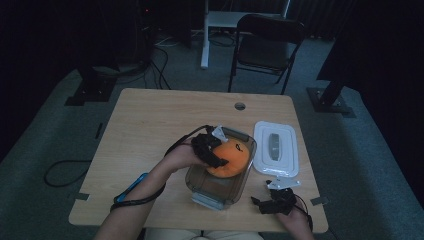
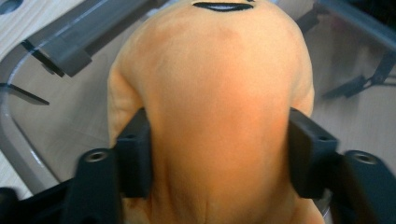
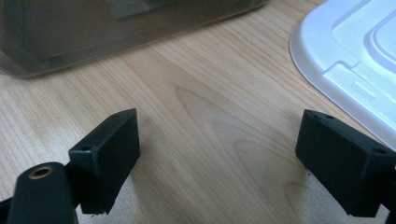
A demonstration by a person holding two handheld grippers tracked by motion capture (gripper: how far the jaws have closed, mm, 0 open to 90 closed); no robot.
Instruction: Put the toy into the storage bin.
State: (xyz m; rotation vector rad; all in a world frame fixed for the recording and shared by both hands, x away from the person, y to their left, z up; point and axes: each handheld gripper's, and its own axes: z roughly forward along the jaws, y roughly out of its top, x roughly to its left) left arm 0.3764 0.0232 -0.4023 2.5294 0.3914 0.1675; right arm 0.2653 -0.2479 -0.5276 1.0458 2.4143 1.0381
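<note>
From the high view, I have my left gripper (image 1: 220, 156) down at the clear storage box (image 1: 200, 186) in the middle of the bench (image 1: 145, 130), with the orange plush toy (image 1: 234, 159) sitting in the box's far half and bulging above the rim. The white lid (image 1: 276, 148) lies flat on the bench just to the right of the box, apart from it. My right gripper (image 1: 272, 202) rests low near the front right corner of the bench, close to the lid's near edge, holding nothing.

In the left gripper view, the plush toy (image 2: 210, 116) sits between my 2 jaws, which stand at its flanks. The fabric bulges out beyond the pads, so I judge them touching but no longer squeezing hard; I take this as the toy being let go inside the box (image 2: 56, 51). A black stitched mouth (image 2: 223, 6) shows at the top edge. The toy looks light, soft and springy, with a fuzzy cover that should not slip; a hold across the narrow body is best.

In the right gripper view, my jaws stand wide apart over bare wood, with the box wall (image 3: 116, 32) ahead and the lid (image 3: 355, 56) at the right. I can read no brand, label or writing anywhere.
</note>
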